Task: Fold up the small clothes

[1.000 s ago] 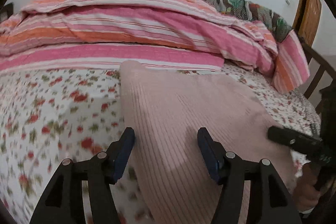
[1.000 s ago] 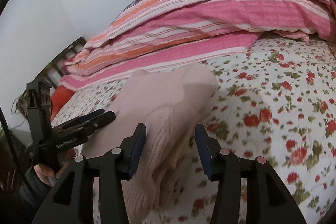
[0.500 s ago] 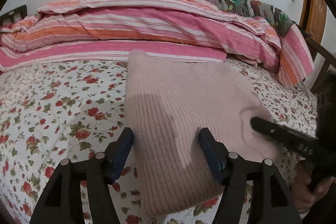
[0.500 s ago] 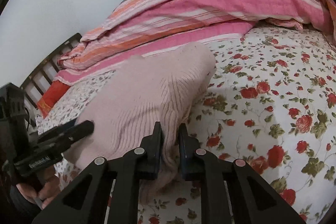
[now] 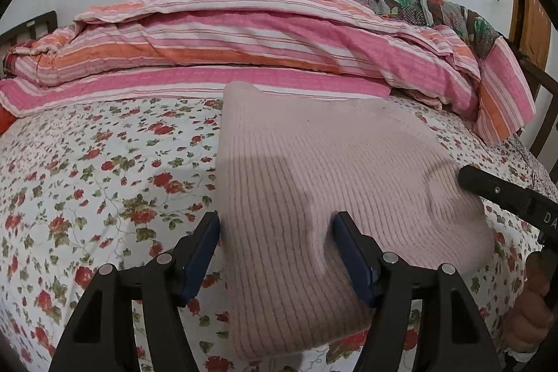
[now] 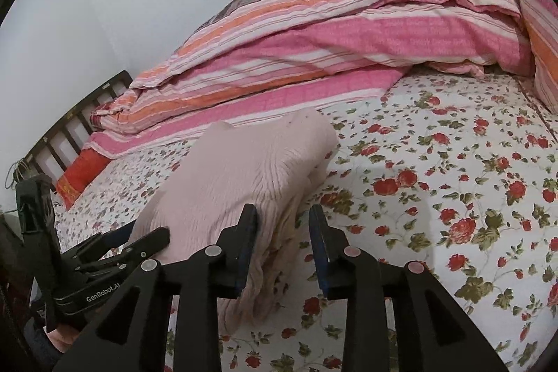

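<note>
One folded pink knit on floral bed, quilt at 12 o'clock. Left gripper jaws spread over near edge, not pinching. Right gripper jaws opening, stacked side edge between them. Soft, light, stretchy, likely saggy: best pinched through all layers at corners.
</note>
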